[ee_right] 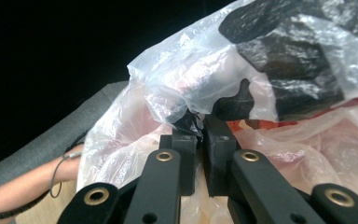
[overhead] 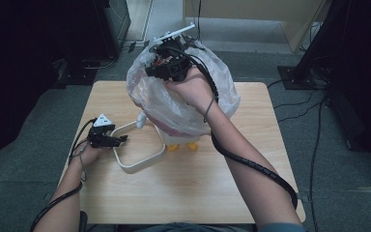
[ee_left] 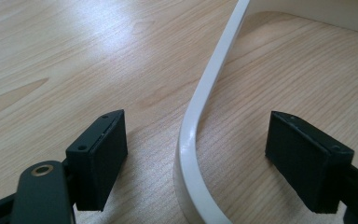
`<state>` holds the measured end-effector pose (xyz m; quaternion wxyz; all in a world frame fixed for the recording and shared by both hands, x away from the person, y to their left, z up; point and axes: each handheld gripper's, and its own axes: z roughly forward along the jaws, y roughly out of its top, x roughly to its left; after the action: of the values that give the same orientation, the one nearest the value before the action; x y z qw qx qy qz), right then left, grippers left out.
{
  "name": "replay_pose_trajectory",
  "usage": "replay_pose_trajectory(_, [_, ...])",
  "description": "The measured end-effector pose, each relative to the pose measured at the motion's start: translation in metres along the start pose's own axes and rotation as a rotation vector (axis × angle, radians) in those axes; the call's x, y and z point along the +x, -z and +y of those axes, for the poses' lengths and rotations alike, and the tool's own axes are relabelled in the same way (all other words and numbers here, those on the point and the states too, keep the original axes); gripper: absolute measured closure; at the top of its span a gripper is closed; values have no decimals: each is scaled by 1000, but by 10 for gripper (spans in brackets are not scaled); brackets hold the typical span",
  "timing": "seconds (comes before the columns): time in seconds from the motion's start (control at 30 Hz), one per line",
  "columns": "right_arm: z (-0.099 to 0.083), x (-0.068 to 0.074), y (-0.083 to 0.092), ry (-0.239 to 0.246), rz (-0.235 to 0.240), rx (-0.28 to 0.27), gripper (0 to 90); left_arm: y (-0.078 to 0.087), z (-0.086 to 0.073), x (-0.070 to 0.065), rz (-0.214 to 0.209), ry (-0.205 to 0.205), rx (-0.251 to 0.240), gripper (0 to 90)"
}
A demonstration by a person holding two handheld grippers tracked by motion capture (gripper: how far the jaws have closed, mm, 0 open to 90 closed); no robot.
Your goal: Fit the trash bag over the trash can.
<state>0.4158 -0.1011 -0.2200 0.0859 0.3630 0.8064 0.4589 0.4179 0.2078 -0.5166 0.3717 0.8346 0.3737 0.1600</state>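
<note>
Grey carpet surrounds the wooden desk [overhead: 183, 183]. At its far middle, the right tongs [ee_right: 200, 140] are clenched on a fold of a clear plastic bag [overhead: 174, 104], held up above the desk; something with black patches and orange feet shows through the film. Near the left edge, the left tongs [ee_left: 196, 154] rest released, jaws wide on either side of a white hoop's [overhead: 140, 162] rim, touching nothing.

thin clear plastic bag [overhead: 174, 104], matt wood table [overhead: 198, 183]
</note>
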Motion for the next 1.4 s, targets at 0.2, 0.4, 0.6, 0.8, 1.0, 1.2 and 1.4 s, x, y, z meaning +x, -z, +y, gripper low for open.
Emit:
replay_pose_trajectory(0.2, [1, -8, -8, -16, 14, 22, 658, 0, 0, 0, -1, 0, -1, 209])
replay_pose_trajectory(0.4, [4, -5, 4, -28, 50, 15, 492, 0, 0, 0, -1, -1, 0, 208])
replay_pose_trajectory(0.6, [9, 2, 24, -9, 60, 14, 433, 0, 0, 0, -1, -2, 1, 209])
replay_pose_trajectory(0.8, [9, -2, 40, 4, 71, -7, 386, 0, 0, 0, -1, -2, 1, 209])
replay_pose_trajectory(1.0, [14, -12, 56, -19, 81, -58, 412, 0, 0, 0, 0, -3, 2, 208])
replay_pose_trajectory(1.2, [23, -28, 41, -2, -18, -78, 408, 0, 0, -1, 3, -7, 2, 208])
replay_pose_trajectory(1.4, [28, -28, 7, -26, -19, -70, 408, 0, 0, 0, -3, 0, -2, 209])
